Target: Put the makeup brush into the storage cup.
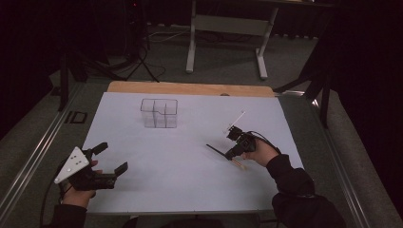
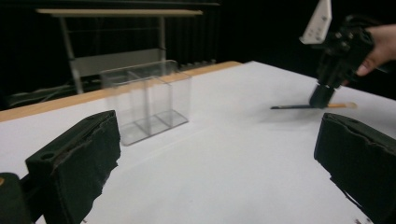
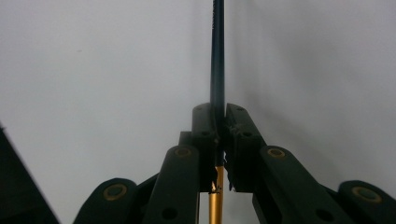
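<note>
My right gripper [image 3: 218,140] is clenched on a slim pen [image 3: 217,56], dark along the barrel with a gold end poking out behind the pads. In the high view it sits low over the white table [image 1: 190,190], well apart from the clear divided organizer [image 1: 159,113]. The grip is near one end, so I judge the long barrel could pivot or slip on the way and miss a compartment. My left gripper [image 1: 110,164] hovers released, holding nothing.
</note>
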{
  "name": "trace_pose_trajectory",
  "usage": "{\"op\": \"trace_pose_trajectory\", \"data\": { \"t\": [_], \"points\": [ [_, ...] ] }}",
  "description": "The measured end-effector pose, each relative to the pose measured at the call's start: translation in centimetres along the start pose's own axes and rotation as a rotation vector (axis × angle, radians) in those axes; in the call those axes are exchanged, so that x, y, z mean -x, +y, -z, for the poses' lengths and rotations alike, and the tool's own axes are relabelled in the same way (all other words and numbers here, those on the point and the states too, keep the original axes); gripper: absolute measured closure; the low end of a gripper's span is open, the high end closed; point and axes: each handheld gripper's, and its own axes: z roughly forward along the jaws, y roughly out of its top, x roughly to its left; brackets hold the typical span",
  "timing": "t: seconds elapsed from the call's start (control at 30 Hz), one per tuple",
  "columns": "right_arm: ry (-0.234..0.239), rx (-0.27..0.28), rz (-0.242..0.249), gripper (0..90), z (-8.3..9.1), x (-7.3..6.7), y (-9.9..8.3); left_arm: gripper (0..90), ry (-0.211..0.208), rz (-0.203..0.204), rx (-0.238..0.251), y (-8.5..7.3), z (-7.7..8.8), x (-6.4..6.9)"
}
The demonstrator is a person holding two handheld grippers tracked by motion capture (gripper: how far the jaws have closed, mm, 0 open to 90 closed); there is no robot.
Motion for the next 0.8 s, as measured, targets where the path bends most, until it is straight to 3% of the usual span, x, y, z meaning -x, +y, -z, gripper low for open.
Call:
{"op": "trace_pose_trajectory", "data": {
  "t": [0.17,0.3,0.37,0.4,0.5,0.57,0.6,0.67,0.8],
  "points": [
    [0.047,-0.005,0.067,83.2,0.4,-0.9,0.8,0.8,-0.029,-0.031,-0.04,1.0,-1.9,0.4],
    [0.05,-0.042,0.118,83.2,0.3,-1.6,1.3,0.8,-0.062,-0.054,-0.055,1.5,-2.8,1.0],
    [0.05,-0.042,0.118,83.2,0.3,-1.6,1.3,0.8,-0.074,-0.058,-0.059,1.7,-3.2,1.2],
    [0.058,-0.05,0.145,83.2,0.3,-1.9,1.6,0.7,-0.114,-0.051,-0.074,2.1,-4.2,1.8],
    [0.068,-0.048,0.162,83.2,0.4,-2.1,1.8,0.7,-0.131,-0.063,-0.089,2.3,-4.9,2.2],
    [0.091,-0.036,0.177,83.2,0.4,-2.3,2.0,0.7,-0.146,-0.092,-0.101,2.6,-5.5,2.8],
    [0.09,-0.036,0.18,83.3,0.3,-2.3,2.1,0.7,-0.187,-0.108,-0.121,2.8,-6.2,3.2],
    [0.102,-0.039,0.188,83.2,0.3,-2.4,2.3,0.7,-0.207,-0.121,-0.137,3.0,-6.6,3.4],
    [0.114,-0.049,0.207,83.3,0.2,-2.7,2.6,1.1,-0.238,-0.201,-0.182,3.4,-8.0,4.5]
  ]
}}
